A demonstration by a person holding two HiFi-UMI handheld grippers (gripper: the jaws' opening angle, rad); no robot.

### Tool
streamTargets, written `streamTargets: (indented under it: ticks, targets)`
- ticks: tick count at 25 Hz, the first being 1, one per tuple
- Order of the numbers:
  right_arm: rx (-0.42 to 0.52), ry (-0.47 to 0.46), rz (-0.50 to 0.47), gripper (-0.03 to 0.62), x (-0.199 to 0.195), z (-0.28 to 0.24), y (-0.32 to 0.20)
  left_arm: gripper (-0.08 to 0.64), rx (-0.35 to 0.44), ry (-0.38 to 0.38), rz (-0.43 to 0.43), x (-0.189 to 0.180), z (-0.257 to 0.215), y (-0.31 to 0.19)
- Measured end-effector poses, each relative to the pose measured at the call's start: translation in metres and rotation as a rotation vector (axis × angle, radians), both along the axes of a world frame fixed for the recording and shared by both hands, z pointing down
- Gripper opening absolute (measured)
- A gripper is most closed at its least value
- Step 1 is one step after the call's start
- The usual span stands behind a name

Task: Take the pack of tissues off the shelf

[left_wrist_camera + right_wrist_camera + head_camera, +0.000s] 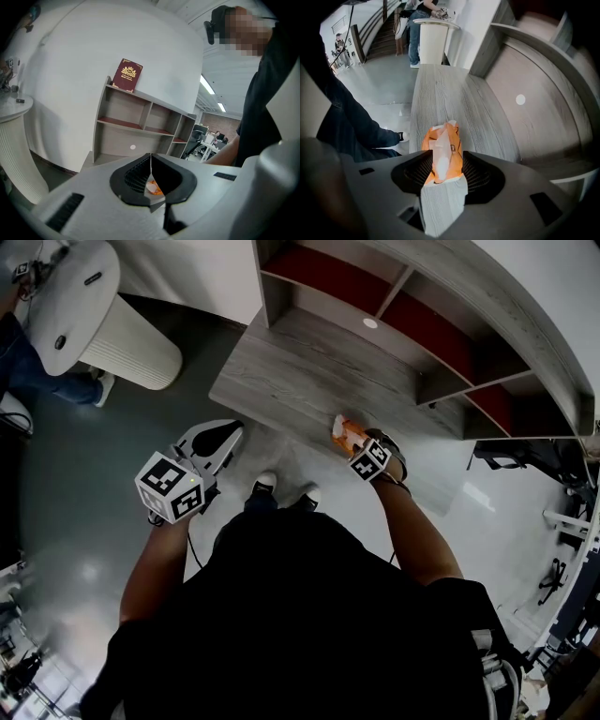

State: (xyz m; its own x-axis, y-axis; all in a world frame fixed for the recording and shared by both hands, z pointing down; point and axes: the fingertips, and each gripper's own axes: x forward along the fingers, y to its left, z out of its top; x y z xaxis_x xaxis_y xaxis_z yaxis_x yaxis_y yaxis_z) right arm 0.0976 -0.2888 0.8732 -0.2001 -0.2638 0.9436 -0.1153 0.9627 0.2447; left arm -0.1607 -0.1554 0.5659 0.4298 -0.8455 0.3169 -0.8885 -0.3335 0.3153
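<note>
The orange and white pack of tissues lies on the grey wooden bottom board of the shelf unit, near its front edge. My right gripper is open, and the pack sits between its two jaws, resting on the board. In the head view the pack shows just ahead of the right gripper. My left gripper hangs over the floor to the left of the board, shut and holding nothing. In the left gripper view its jaws meet, and a sliver of the pack shows below them.
The shelf unit has red-backed compartments behind the board. A dark red book stands on top of it. A white ribbed pedestal stands at the left with another person beside it. My feet are close to the board's edge.
</note>
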Motion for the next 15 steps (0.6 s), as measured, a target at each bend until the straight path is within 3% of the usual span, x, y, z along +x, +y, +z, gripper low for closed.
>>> streamTargets:
  ticks: [15]
  targets:
    - [0.033, -0.064, 0.06, 0.21, 0.002, -0.029, 0.003, 0.02, 0.023, -0.002, 0.066, 0.014, -0.006, 0.0]
